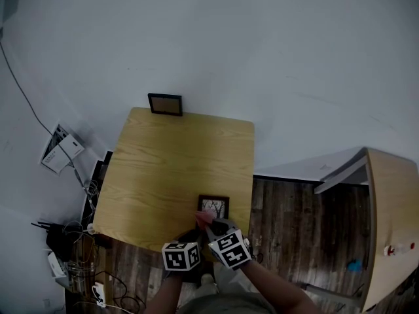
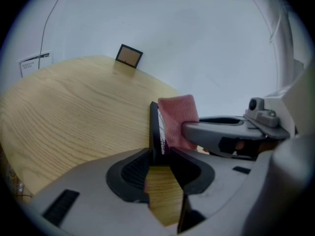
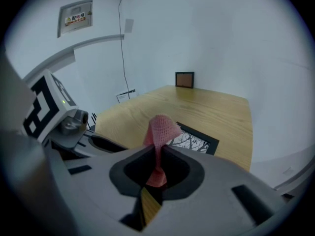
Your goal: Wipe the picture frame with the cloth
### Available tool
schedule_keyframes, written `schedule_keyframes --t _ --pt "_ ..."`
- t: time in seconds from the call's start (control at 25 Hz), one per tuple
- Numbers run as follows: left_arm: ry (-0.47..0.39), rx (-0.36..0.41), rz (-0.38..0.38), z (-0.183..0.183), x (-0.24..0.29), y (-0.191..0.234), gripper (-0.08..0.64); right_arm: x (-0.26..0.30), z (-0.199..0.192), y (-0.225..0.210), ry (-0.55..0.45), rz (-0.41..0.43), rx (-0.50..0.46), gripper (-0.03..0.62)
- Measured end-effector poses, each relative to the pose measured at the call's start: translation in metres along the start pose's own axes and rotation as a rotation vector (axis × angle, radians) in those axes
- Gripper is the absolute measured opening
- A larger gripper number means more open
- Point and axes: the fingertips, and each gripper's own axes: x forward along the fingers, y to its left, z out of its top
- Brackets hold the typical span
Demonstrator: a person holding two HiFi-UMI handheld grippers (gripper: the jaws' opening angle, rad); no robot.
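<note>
A small black picture frame (image 1: 214, 206) with a tree print sits at the near edge of the wooden table (image 1: 170, 169). My left gripper (image 2: 160, 156) is shut on the frame's near edge (image 2: 155, 129), which shows edge-on between its jaws. The pink cloth (image 3: 161, 129) is pinched in my shut right gripper (image 3: 158, 156) and sticks up above the frame's glass (image 3: 189, 140). In the left gripper view the cloth (image 2: 177, 118) lies against the frame's face. In the head view both grippers, left (image 1: 194, 233) and right (image 1: 214, 226), are close together at the frame.
A second dark frame (image 1: 165, 103) leans on the wall at the table's far edge. Cables and boxes (image 1: 72, 241) clutter the floor on the left. Another wooden table (image 1: 393, 221) stands at the right over dark plank floor.
</note>
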Motion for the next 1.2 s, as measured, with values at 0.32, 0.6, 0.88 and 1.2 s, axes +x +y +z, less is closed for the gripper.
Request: schedule_keyframes --t 0.32,0.6,0.88,1.2 --pt "-0.001 0.001 0.001 0.000 0.000 0.000 0.123 0.014 -0.012 0.008 0.078 0.007 -0.046 0.021" --pt "0.000 -0.002 0.003 0.000 0.000 0.001 0.123 0.022 -0.018 0.005 0.134 0.016 -0.057 0.021" --pt "-0.004 0.004 0.008 -0.001 0.001 0.000 0.123 0.020 -0.023 0.001 0.179 -0.005 -0.097 0.021" --pt "-0.009 0.010 0.019 -0.001 0.001 0.000 0.123 0.006 -0.033 -0.020 0.197 -0.049 -0.068 0.021"
